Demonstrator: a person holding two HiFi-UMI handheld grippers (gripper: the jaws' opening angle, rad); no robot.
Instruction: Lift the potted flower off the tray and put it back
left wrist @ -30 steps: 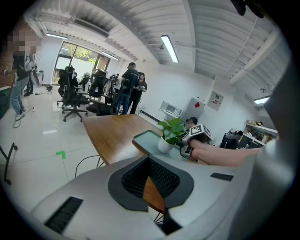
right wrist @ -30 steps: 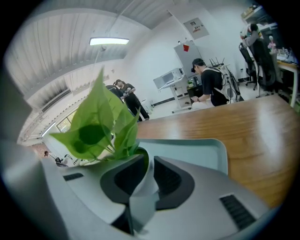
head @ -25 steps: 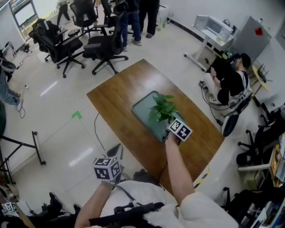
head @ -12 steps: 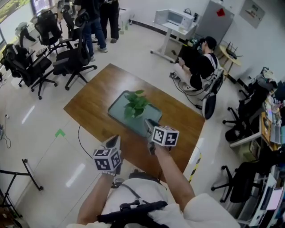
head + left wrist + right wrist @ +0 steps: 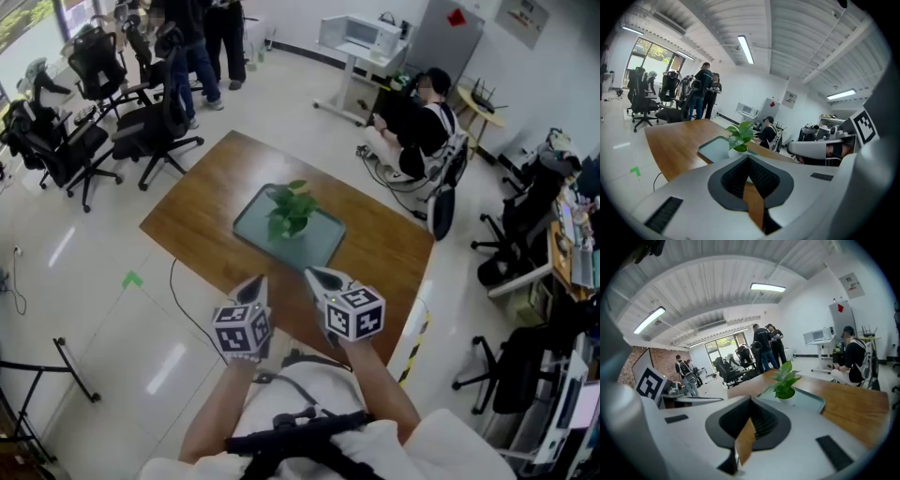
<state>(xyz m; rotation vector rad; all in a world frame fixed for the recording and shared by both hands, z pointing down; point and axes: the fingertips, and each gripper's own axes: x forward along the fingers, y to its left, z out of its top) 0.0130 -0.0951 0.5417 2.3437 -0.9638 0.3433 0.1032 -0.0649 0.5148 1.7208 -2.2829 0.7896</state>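
Note:
The potted flower (image 5: 291,211), a small green leafy plant in a white pot, stands upright on the grey-green tray (image 5: 323,246) in the middle of the wooden table (image 5: 202,211). Both grippers hang near my body, short of the table's near edge and well apart from the plant. My left gripper (image 5: 255,284) has its jaws together with nothing in them. My right gripper (image 5: 314,277) is shut and empty too. The left gripper view looks past its closed jaws to the plant (image 5: 740,136) and tray (image 5: 715,149). The right gripper view likewise shows the plant (image 5: 785,378) on the tray (image 5: 811,401).
Several black office chairs (image 5: 155,131) stand left of the table, with people (image 5: 202,37) behind them. A seated person (image 5: 422,122) is at the far right, near a desk. A cable (image 5: 183,300) trails on the floor by the table's left edge. Yellow-black tape (image 5: 410,342) marks the near corner.
My right gripper has let go of the plant, pulled back from the tray toward my body and shut. The left gripper has risen and come forward beside it. The plant stays on the tray.

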